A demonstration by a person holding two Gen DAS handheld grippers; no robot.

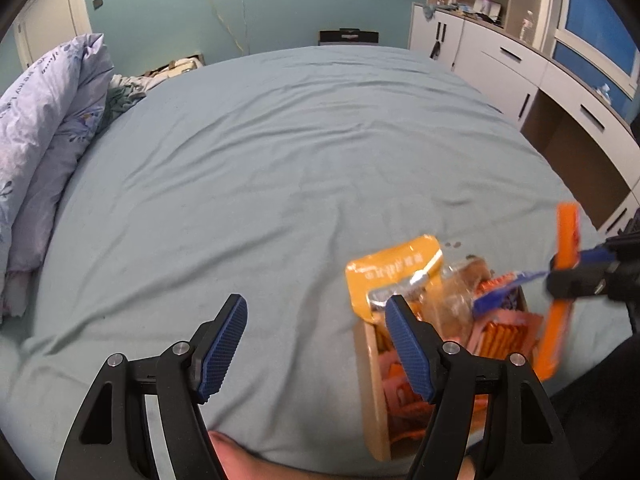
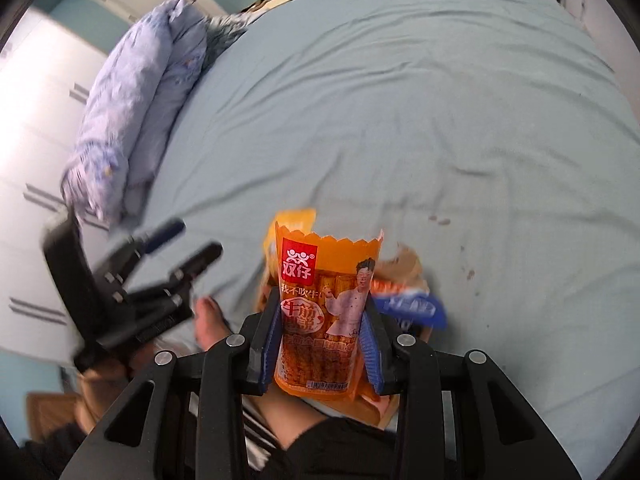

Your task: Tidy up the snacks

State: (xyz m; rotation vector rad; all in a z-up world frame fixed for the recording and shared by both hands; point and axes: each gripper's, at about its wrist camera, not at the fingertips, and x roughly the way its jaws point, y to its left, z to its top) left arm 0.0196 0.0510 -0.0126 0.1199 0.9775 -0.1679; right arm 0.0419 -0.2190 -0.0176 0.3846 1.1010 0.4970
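Observation:
A wooden box (image 1: pixel 374 380) full of snack packets sits on the light blue bed near its front edge. A yellow packet (image 1: pixel 394 270), a clear bag and a blue packet (image 1: pixel 496 298) stick out of the box. My right gripper (image 2: pixel 320 344) is shut on an orange snack packet (image 2: pixel 320 304) and holds it upright just above the box; in the left wrist view the packet (image 1: pixel 560 288) shows edge-on at the right. My left gripper (image 1: pixel 316 344) is open and empty, just left of the box, with its right finger over the box's near left corner.
A folded floral quilt (image 1: pixel 44 152) lies along the bed's left side. White cabinets and a desk (image 1: pixel 560 92) stand along the right wall. The bed sheet (image 1: pixel 280 160) stretches wide ahead. A bare foot (image 2: pixel 210 324) rests by the bed's front edge.

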